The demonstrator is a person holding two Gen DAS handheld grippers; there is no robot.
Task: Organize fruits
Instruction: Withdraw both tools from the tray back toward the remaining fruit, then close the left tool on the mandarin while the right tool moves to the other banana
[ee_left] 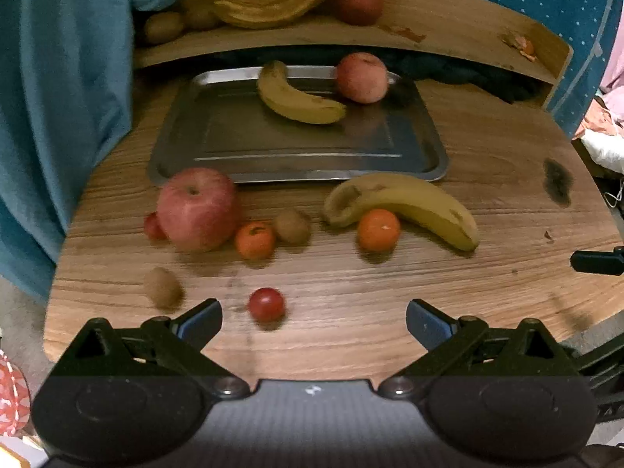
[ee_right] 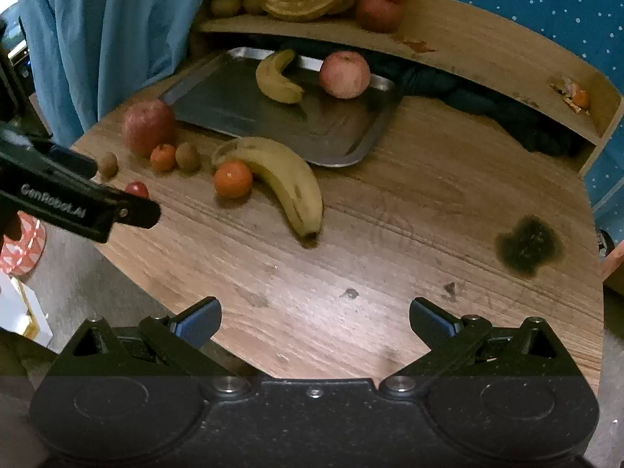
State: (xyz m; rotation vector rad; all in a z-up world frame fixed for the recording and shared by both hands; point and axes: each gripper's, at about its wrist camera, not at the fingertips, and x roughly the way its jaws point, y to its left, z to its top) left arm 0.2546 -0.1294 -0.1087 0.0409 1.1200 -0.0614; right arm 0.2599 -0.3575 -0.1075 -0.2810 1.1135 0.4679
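Observation:
A steel tray (ee_left: 234,144) (ee_right: 218,93) holds a banana (ee_left: 296,101) (ee_right: 275,80) and an apple (ee_left: 362,77) (ee_right: 344,74). In front of it on the wooden table lie a big apple (ee_left: 197,208) (ee_right: 148,126), two oranges (ee_left: 255,240) (ee_left: 378,230), two kiwis (ee_left: 292,226) (ee_left: 162,286), a second banana (ee_left: 405,201) (ee_right: 284,179) and a small red tomato (ee_left: 267,304) (ee_right: 137,189). My left gripper (ee_left: 314,321) is open, low over the table, with the tomato just ahead between its fingers. My right gripper (ee_right: 315,319) is open over bare wood, well short of the fruit.
A raised wooden shelf (ee_left: 448,23) behind the tray carries more bananas, apples and kiwis. Blue cloth (ee_left: 58,97) hangs at the left. A dark stain (ee_right: 528,243) marks the table at the right. The table's rounded front edge lies near both grippers.

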